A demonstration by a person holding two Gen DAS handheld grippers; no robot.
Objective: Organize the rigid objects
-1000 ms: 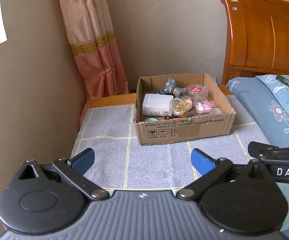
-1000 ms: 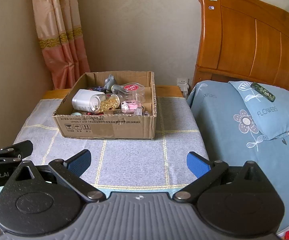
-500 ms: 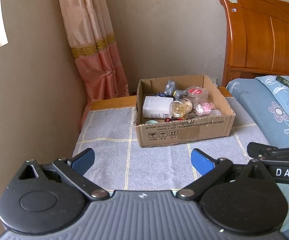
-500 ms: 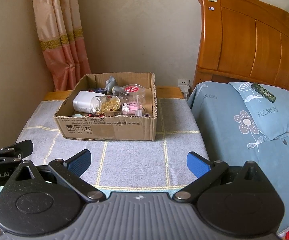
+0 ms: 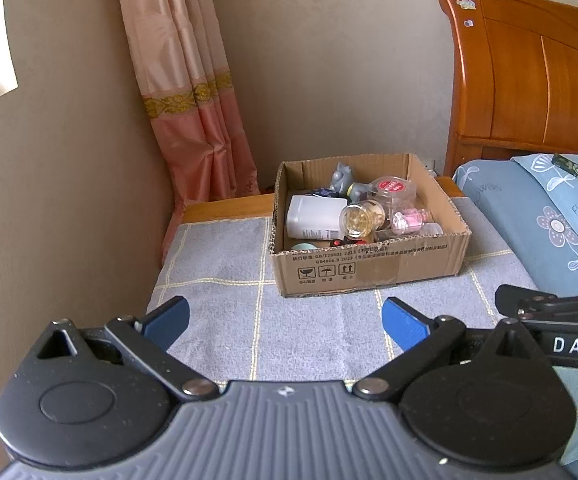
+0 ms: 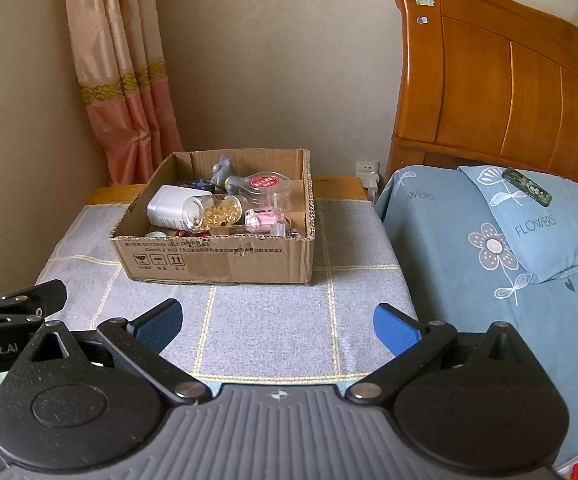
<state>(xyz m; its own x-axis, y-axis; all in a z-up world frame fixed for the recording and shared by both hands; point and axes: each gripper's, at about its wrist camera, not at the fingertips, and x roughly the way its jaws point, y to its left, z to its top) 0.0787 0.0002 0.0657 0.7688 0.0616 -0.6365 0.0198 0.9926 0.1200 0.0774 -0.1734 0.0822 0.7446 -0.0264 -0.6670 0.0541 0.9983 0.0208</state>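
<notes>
**A:** Start at the grippers. What are they doing?

**B:** The left gripper (image 5: 285, 318) fills the bottom of its frame with its blue pads spread wide and nothing between them. The right gripper (image 6: 277, 320) is the same: released, empty, low in its own frame. Both hang over the near part of the grey checked cloth (image 6: 273, 320), well short of the box.

**A:** And the things to be organized?

**B:** All I can see sit in the cardboard box (image 5: 369, 268), centre of the left view and left of centre in the right. Inside, a white bottle (image 5: 315, 216) lies on its side at the left, a clear jar of yellow capsules (image 6: 213, 211) lies against it, a red-lidded clear container (image 5: 395, 188) sits toward the back, a grey figurine (image 6: 222, 170) at the rear wall, and a small pink bottle (image 5: 409, 218) toward the right. They are jumbled, several tipped over.

**A:** So which step is this?

**B:** Hard to settle. The cloth around the box shows nothing loose, which fits everything gathered in, or a heap waiting to be sorted out of the box. The empty grippers fit either.

**A:** What would any reach demand?

**B:** Going forward over the box's near wall and down from above; the round jar and bottle could roll.
</notes>
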